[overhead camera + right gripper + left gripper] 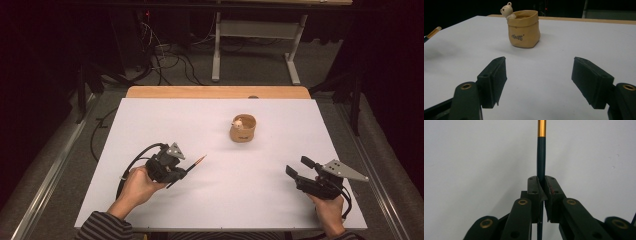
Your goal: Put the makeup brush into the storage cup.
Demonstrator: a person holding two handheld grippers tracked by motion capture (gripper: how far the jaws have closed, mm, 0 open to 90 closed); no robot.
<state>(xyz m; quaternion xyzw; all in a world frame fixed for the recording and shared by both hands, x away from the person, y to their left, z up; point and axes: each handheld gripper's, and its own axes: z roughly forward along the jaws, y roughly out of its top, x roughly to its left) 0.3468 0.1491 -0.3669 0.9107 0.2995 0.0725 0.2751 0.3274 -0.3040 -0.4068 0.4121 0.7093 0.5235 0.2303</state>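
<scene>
High view: left tongs (186, 172) sit in the lower left of the frame, gripped by the person's left hand (137, 184), clamped on a thin dark brush (192, 167). The brush runs up and to the right from the tongs, its orange-gold tip pointing toward frame centre, low over the white desk (215, 200). Right tongs (296, 168) are at lower right, held by the right hand (330, 210), jaws spread wide with nothing between them, aimed up-left. A tan pot (243, 128) stands upright just right of centre, upper half of the sheet, well apart from both tongs; a small pale bear figure (238, 122) peeks over its left rim. Left gripper view: left tongs (541, 185) in mid-frame, pads pinched tight on the brush (541, 157), which rises straight up the centre; dark shaft first, then a gold band (542, 128) at the top edge. The shaft also passes down between the jaws to the bottom edge. Plain white desk (474, 157) behind. Right gripper view: right tongs (539, 77) across the lower frame, jaws far apart, gap empty. The pot (524, 30) stands ahead at upper centre, with dark lettering on its front and the bear (507, 10) at its upper left rim. The brush tip (432, 33) shows at the left edge, well clear of the pot.
</scene>
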